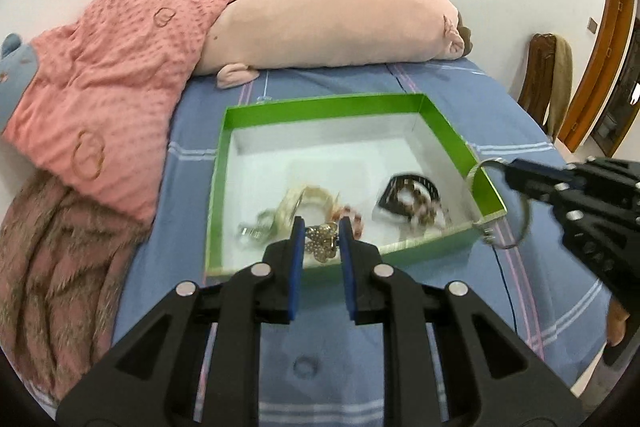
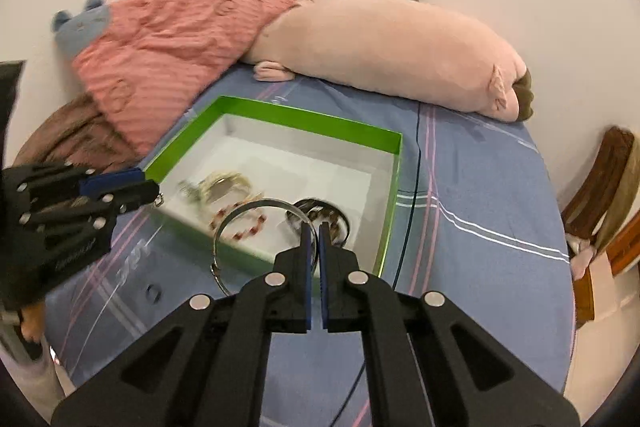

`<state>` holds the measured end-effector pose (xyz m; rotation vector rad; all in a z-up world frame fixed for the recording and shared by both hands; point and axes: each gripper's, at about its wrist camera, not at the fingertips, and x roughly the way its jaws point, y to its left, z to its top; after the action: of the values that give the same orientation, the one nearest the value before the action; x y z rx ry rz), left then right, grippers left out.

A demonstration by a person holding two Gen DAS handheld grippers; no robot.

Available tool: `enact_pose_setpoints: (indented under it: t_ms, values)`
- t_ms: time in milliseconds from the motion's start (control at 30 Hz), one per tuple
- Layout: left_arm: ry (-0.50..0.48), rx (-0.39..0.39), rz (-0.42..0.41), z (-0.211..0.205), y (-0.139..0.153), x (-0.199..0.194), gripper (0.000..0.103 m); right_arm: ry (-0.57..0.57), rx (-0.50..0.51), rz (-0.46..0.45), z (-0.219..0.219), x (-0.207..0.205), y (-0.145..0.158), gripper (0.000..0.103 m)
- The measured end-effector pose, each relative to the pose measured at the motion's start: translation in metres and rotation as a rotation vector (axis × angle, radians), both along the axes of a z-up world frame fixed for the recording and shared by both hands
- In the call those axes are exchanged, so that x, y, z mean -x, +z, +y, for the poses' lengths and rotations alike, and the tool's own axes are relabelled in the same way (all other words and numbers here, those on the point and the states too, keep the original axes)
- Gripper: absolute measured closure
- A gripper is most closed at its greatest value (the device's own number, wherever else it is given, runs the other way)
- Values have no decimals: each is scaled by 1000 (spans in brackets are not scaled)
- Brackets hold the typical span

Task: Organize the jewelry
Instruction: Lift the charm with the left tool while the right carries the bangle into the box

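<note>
Green-walled box point(image 1: 452, 123) sits on the bed point(image 1: 440, 87) and already holds several pieces: a pale bangle point(image 1: 304, 199), a red bead bracelet point(image 2: 240, 227) and a dark beaded one point(image 1: 416, 199). The left hand-held gripper point(image 1: 322, 227) is clamped on a gold pearl brooch point(image 1: 320, 242) over the box's near edge. The right hand-held gripper point(image 2: 314, 231) pinches a thin silver bangle point(image 2: 256, 205) beside the box. Judging by this, 2 pieces remain to drop in.
</note>
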<state>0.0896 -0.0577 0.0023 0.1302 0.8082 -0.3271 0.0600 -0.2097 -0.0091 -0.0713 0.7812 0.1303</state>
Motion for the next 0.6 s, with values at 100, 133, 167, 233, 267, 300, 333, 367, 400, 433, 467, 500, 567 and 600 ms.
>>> enact_pose_setpoints:
  t_ms: [100,133,167,233,267,300,333,367,400,433,467,500,567,600]
  values:
    - [-2,29,16,-5,-8,-18,86,-42,-3,29,-3,-23,-18,100]
    - [-1,41,26,-6,-13,-23,86,-51,-2,37,-3,-28,-24,100]
    - [0,49,36,-7,-17,-29,86,-62,-2,45,-3,-35,-30,100]
    - [9,56,60,-6,-27,-39,86,-79,0,62,-4,-46,-42,100]
    - [16,55,70,-5,-31,-44,86,-83,1,67,-4,-51,-45,100]
    - [20,56,77,-6,-34,-46,86,-85,1,73,-4,-54,-49,100]
    - [25,59,85,-5,-37,-50,86,-86,1,76,-4,-56,-51,100]
    - [27,64,93,-4,-40,-53,86,-91,-1,78,-5,-58,-54,100]
    - [29,67,96,-3,-42,-55,86,-92,0,78,-5,-59,-55,100]
    - [30,67,98,-3,-43,-56,86,-93,2,75,-6,-60,-56,100]
    - [34,67,99,-2,-45,-58,86,-96,5,71,-6,-60,-56,100]
    - [34,66,98,-2,-46,-58,86,-98,6,68,-6,-60,-56,100]
    - [36,62,94,-2,-47,-58,86,-100,2,60,-9,-59,-55,100]
    - [38,58,91,-3,-47,-58,86,-103,-1,57,-10,-59,-55,100]
